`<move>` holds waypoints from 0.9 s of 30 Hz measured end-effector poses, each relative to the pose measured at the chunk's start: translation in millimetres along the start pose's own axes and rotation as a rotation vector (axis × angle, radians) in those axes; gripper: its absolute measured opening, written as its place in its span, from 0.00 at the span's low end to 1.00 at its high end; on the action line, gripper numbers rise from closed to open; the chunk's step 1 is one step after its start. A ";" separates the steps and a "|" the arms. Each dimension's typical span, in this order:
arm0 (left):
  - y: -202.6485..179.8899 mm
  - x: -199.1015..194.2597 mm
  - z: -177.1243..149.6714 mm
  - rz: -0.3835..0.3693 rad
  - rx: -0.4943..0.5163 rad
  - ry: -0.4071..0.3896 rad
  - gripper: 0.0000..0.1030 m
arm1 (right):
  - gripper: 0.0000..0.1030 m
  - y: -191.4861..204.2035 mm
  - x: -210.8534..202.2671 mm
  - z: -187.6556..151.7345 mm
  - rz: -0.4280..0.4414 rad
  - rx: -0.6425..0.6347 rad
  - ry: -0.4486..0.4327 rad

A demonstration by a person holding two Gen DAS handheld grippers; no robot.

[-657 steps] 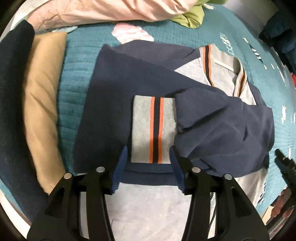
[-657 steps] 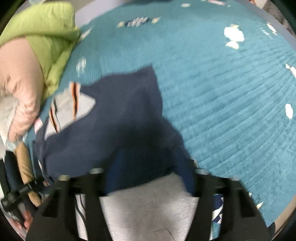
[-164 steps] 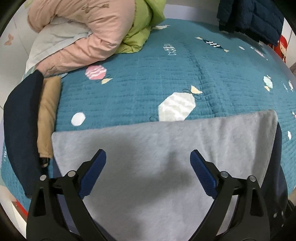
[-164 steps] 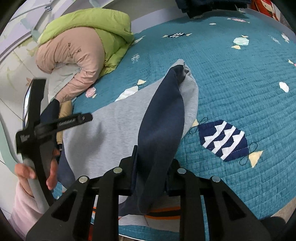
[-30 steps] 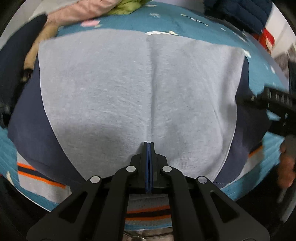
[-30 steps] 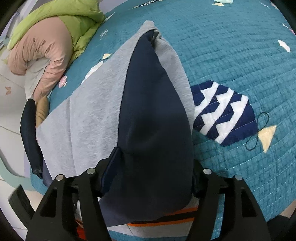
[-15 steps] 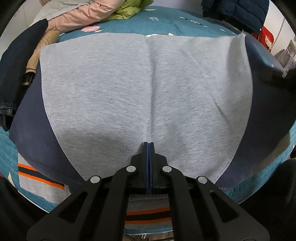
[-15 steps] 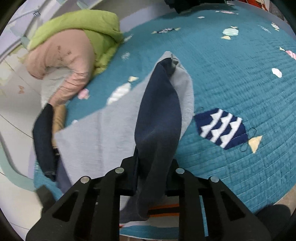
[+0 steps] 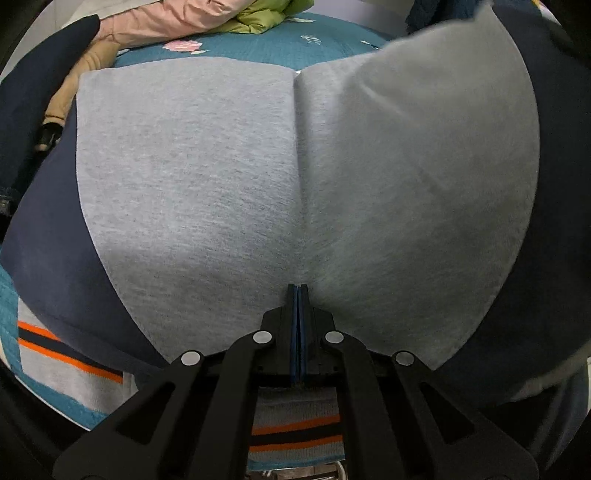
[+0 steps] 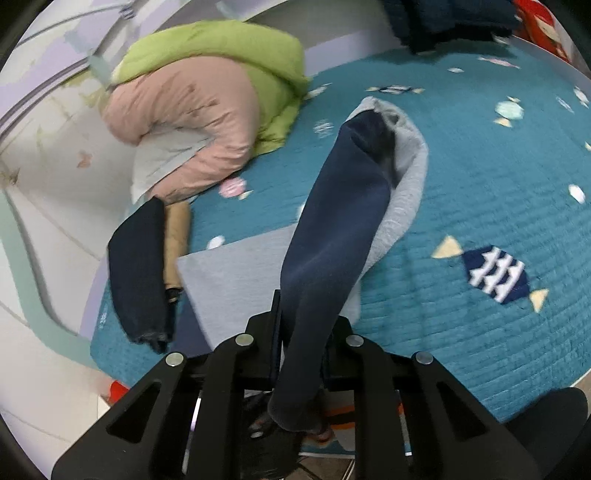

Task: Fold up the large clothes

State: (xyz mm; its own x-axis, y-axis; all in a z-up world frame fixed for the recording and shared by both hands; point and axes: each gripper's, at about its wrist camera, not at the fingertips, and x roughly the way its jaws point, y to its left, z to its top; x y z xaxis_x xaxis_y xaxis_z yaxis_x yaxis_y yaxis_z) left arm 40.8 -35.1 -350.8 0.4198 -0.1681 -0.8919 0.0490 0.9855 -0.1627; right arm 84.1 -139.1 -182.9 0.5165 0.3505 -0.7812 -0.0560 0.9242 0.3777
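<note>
A grey and navy sweatshirt (image 9: pixel 207 177) with orange-striped ribbing lies on the teal quilt (image 10: pixel 480 192). My left gripper (image 9: pixel 297 295) is shut at the garment's near middle, its blue pads pressed together at the central crease. My right gripper (image 10: pixel 303 332) is shut on the sweatshirt's right side and holds a navy and grey fold (image 10: pixel 343 221) raised above the bed. In the left wrist view that raised side (image 9: pixel 461 110) curls up at the right.
A pink and green padded jacket (image 10: pixel 207 110) lies at the bed's far left. Folded dark and tan clothes (image 10: pixel 147 266) lie along the left edge. A dark blue jacket (image 10: pixel 443 22) sits at the far side. The bed's edge is close below both grippers.
My right gripper, open around the sweatshirt's right side a second ago, has shut on it and lifted it. The fold rises at the right in the left wrist view. My left gripper stayed shut.
</note>
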 end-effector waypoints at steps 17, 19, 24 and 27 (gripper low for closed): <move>101.0 -69.1 24.9 -0.092 -0.123 -0.029 0.01 | 0.14 128.3 81.2 0.9 -0.032 -0.179 0.211; 126.4 -75.1 28.7 -0.059 -0.149 -0.039 0.01 | 0.14 139.1 100.6 -6.5 -0.026 -0.194 0.248; 172.2 -88.5 41.4 0.032 -0.137 -0.076 0.01 | 0.15 150.3 148.8 -28.7 -0.034 -0.196 0.338; 181.2 -85.3 44.9 0.059 -0.135 -0.067 0.01 | 0.15 151.6 166.6 -37.2 -0.045 -0.195 0.360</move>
State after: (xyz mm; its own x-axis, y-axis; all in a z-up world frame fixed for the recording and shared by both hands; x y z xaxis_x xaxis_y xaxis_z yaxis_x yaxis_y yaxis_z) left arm 54.6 158.9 -285.3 0.4779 -0.1035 -0.8723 -0.0976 0.9806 -0.1699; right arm 129.9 65.0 -274.4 0.1923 0.3075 -0.9319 -0.2188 0.9391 0.2648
